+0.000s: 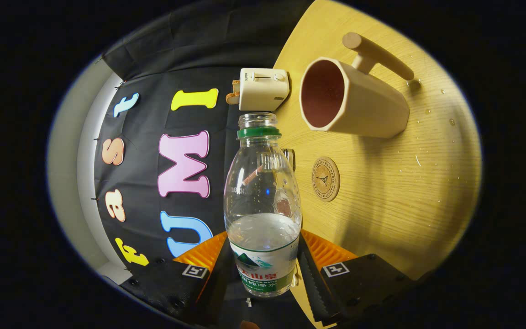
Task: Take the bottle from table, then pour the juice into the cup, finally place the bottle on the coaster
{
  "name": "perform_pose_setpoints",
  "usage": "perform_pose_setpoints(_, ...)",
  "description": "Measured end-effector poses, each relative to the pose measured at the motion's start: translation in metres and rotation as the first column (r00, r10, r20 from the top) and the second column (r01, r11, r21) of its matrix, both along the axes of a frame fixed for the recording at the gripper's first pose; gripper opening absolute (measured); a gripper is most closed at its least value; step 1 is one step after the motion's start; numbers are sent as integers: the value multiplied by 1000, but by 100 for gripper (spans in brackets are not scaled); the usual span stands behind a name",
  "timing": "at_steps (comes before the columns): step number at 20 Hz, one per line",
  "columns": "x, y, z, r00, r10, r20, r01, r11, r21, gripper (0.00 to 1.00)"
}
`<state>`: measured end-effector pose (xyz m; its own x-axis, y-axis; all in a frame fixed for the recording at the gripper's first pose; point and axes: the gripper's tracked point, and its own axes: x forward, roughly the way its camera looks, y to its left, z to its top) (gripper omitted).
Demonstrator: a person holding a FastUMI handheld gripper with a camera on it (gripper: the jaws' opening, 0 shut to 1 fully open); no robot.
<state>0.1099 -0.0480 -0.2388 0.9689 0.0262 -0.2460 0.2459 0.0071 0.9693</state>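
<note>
Here, bottle [263, 201]: uncapped, part full of clear liquid, pinched between both fingers of the gripper [265, 269].
Cup [349, 98]: beyond the bottle, nothing visible inside.
Coaster [325, 178]: beside the bottle, bare.

There is one bottle [263, 205] clamped between the two fingers [219, 274] of the one gripper [266, 274], and on the one table [381, 205] stand one cup [352, 98], one coaster [325, 178] and one toaster [263, 89].
</note>
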Motion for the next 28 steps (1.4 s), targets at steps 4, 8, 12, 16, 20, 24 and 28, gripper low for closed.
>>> perform_pose_setpoints(4,3,1,1,1000,-8,0,8,1000,23,76)
perform_pose_setpoints(8,4,-2,2,1000,-29,2,29,998,56,76)
perform_pose_setpoints(12,4,-4,3,999,-47,6,47,996,78,75)
perform_pose_setpoints(16,6,-6,6,998,-68,12,66,992,109,76)
perform_pose_setpoints(20,7,-8,8,996,-87,12,84,987,138,76)
perform_pose_setpoints(24,7,-7,7,995,-96,5,93,982,165,76)
perform_pose_setpoints(28,7,-7,6,995,-101,1,99,977,191,76)
